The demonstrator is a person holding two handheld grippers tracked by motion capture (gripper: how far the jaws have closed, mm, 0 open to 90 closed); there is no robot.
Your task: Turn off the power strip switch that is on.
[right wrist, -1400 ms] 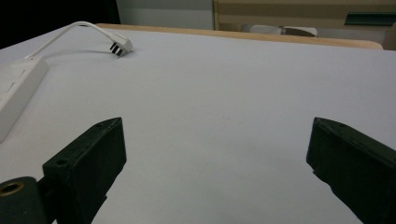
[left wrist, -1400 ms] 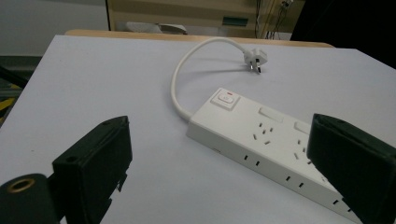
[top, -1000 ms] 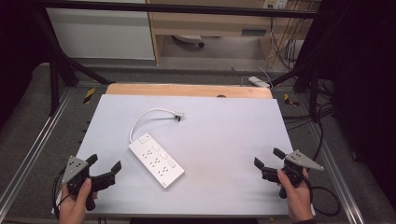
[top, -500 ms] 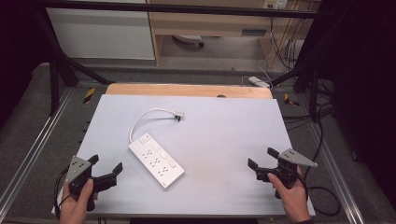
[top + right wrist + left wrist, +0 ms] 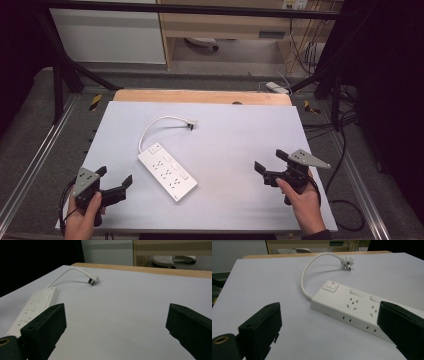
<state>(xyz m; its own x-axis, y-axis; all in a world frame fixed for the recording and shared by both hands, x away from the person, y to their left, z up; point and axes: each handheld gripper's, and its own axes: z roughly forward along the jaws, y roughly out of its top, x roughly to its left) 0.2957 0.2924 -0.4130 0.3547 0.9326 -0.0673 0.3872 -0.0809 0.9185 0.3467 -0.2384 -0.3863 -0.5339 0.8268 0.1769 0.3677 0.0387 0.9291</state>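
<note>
A white power strip (image 5: 167, 171) lies at a slant on the pale table sheet (image 5: 240, 125), its short cord curving back to a white plug (image 5: 190, 123). My left gripper (image 5: 116, 176) is held at the table's front left, open and empty, a short way left of the strip. In the left gripper view the strip (image 5: 352, 303) and plug (image 5: 347, 263) lie ahead between the wide-apart jaws. My right gripper (image 5: 270, 160) hovers at the front right, open and empty, well right of the strip. Its view shows the strip (image 5: 35, 306) at left and the plug (image 5: 93, 279) farther off.
A wooden table edge (image 5: 200, 96) runs along the back of the sheet. Metal frame rails (image 5: 37, 160) flank both sides. Cables (image 5: 345, 210) trail on the floor at right. A cabinet (image 5: 107, 35) stands beyond the table.
My right gripper has moved left and slightly forward over the sheet. The left gripper has barely shifted. The power strip and plug have stayed put.
</note>
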